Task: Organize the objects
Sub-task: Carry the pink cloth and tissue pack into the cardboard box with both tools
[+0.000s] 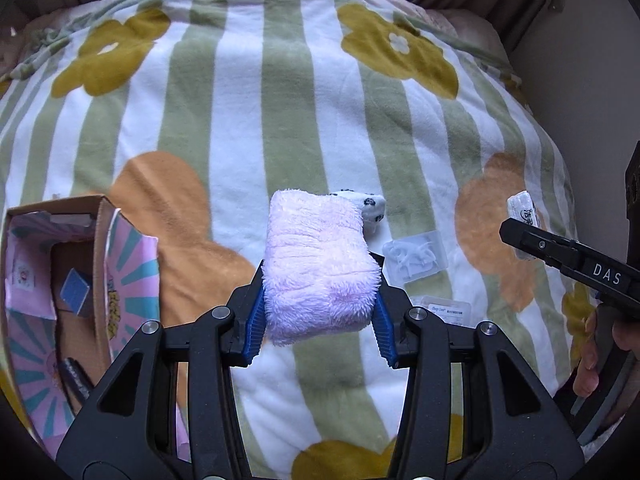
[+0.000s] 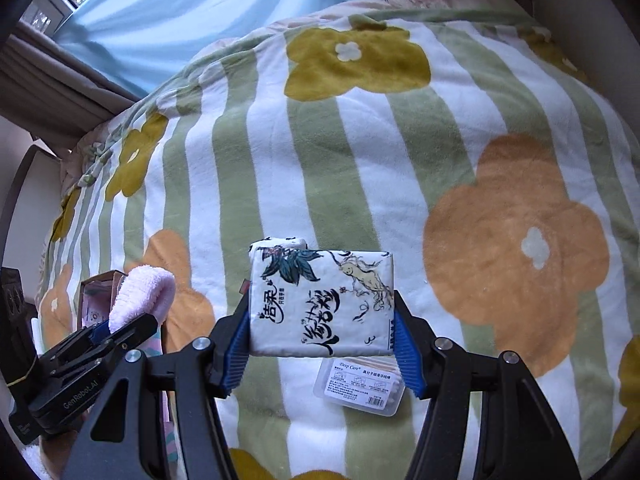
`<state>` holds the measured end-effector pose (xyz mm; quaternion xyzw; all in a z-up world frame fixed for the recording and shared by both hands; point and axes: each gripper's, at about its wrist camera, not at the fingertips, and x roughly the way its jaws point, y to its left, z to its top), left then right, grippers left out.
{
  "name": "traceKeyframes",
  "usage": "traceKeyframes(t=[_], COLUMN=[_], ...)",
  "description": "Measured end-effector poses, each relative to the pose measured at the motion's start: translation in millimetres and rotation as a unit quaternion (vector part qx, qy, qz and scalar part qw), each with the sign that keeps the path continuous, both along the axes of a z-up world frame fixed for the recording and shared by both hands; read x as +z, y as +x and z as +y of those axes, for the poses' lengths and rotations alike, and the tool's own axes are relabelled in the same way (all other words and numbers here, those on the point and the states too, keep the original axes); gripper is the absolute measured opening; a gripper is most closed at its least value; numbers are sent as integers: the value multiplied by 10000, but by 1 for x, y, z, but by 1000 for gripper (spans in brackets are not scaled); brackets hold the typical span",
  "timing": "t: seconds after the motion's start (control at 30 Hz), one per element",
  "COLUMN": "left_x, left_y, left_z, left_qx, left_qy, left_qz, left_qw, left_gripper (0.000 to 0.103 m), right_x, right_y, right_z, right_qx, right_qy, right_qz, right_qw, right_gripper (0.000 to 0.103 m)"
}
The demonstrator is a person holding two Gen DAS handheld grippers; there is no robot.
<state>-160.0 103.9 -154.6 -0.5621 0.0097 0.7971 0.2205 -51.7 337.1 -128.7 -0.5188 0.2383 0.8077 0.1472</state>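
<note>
My left gripper (image 1: pixel 320 312) is shut on a folded pink fluffy towel (image 1: pixel 318 264) and holds it above the striped flower blanket (image 1: pixel 296 92). My right gripper (image 2: pixel 322 340) is shut on a white tissue pack (image 2: pixel 320 300) with black writing and a leaf print. In the left wrist view the right gripper (image 1: pixel 516 232) reaches in from the right with the tissue pack (image 1: pixel 522 212). In the right wrist view the left gripper (image 2: pixel 120 330) and the pink towel (image 2: pixel 140 292) show at the lower left. An open cardboard box (image 1: pixel 100 272) with a pink patterned lining lies to the left.
On the blanket lie a clear bag of white plastic pieces (image 1: pixel 414 258), a white spotted item (image 1: pixel 370 206) behind the towel, and a clear floss-pick box (image 2: pixel 362 386), also seen in the left wrist view (image 1: pixel 446 310). The cardboard box holds a blue cube (image 1: pixel 76 290). A window curtain (image 2: pixel 192 4) hangs beyond the bed.
</note>
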Motion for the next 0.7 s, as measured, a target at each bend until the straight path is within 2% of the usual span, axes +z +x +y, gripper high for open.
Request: traceKeyframes(t=[0.4, 0.53, 0.7], left_x=[74, 95, 105], left_y=[47, 65, 82], left_z=[-36, -49, -66], left_qx=[297, 399, 552], left_qy=[91, 120, 143], left_qz=[183, 274, 317], left_qw=[9994, 9988, 9979], left_gripper=[41, 41, 41], right_x=[76, 92, 102], right_y=[27, 40, 48], right_z=[-56, -74, -88], right_qx=[631, 801, 925], right_qy=[615, 742, 769], right_qz=[-41, -40, 19], right_qw=[9961, 9940, 9927], right_gripper=[58, 58, 58])
